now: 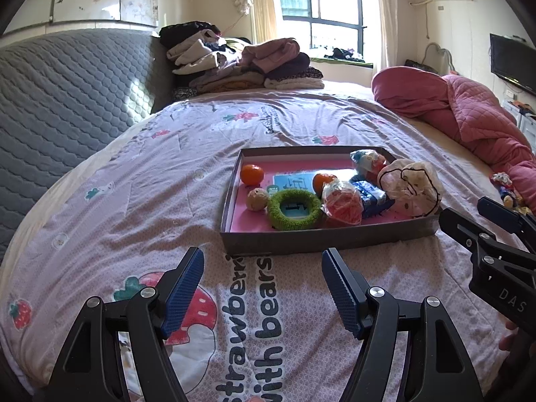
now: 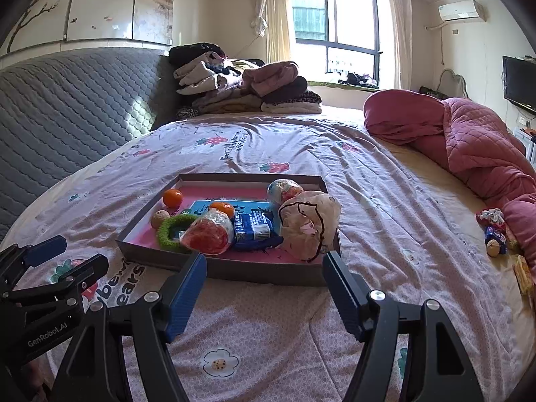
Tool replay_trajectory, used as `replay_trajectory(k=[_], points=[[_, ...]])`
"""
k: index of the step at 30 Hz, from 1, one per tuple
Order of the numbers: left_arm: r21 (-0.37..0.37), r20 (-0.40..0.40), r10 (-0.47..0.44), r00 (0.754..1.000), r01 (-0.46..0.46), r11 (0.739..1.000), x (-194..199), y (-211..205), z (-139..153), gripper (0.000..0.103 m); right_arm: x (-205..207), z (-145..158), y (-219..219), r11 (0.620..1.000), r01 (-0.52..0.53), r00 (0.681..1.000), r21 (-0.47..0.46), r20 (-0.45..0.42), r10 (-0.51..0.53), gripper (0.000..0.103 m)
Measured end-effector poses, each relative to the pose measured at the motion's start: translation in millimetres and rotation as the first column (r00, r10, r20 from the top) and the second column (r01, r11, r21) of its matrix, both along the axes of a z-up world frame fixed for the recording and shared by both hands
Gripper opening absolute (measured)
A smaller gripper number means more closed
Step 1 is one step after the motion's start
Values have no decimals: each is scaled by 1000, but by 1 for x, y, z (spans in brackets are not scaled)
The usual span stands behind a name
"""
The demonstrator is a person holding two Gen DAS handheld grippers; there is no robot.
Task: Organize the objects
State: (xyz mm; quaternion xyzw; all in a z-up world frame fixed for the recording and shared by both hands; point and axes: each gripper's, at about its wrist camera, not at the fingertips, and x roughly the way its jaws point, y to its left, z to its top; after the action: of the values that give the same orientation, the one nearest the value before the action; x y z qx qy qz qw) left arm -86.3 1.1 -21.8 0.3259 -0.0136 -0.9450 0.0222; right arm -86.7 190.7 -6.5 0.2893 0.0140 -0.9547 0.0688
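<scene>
A shallow cardboard tray with a pink floor lies on a bedspread printed with strawberries and bears; every place below is given from this tray. Inside it, at the far left corner, sits 1 mandarin; a 2nd mandarin sits near the middle, on a blue card that lies flat on the floor; a small beige ball rests by the left wall, and a green fuzzy ring lies just beside it towards the near wall; a clear bag of orange-red stuff touches the ring's right side; a blue packet lies to the right of that bag; a crumpled white plastic bag fills the near right corner and leans over the right wall; a small wrapped bundle sits in the far right corner.

The left gripper hangs just short of the tray's near wall, towards its left end; its jaws stand wide apart with nothing between them. The right gripper hangs before the near wall further right, jaws likewise spread wide and empty, its right finger close beneath the white bag.

Well to the right of the tray, a few loose small items lie beside a rolled pink quilt; beyond the tray's far side a pile of folded clothes sits against the grey headboard.
</scene>
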Motion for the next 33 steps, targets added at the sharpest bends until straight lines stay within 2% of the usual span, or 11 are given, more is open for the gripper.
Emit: replay_trajectory(k=[13,33], points=[[16,21,11,1000,-12,1000,-3,-7,-24,74,1,-26,7,1000,19,1000,0,11,-19,71],[24,21,17,1000,-17,1000,-6,-14,-36,74,4,-37,11,1000,26,1000,-8,16,-26,71]])
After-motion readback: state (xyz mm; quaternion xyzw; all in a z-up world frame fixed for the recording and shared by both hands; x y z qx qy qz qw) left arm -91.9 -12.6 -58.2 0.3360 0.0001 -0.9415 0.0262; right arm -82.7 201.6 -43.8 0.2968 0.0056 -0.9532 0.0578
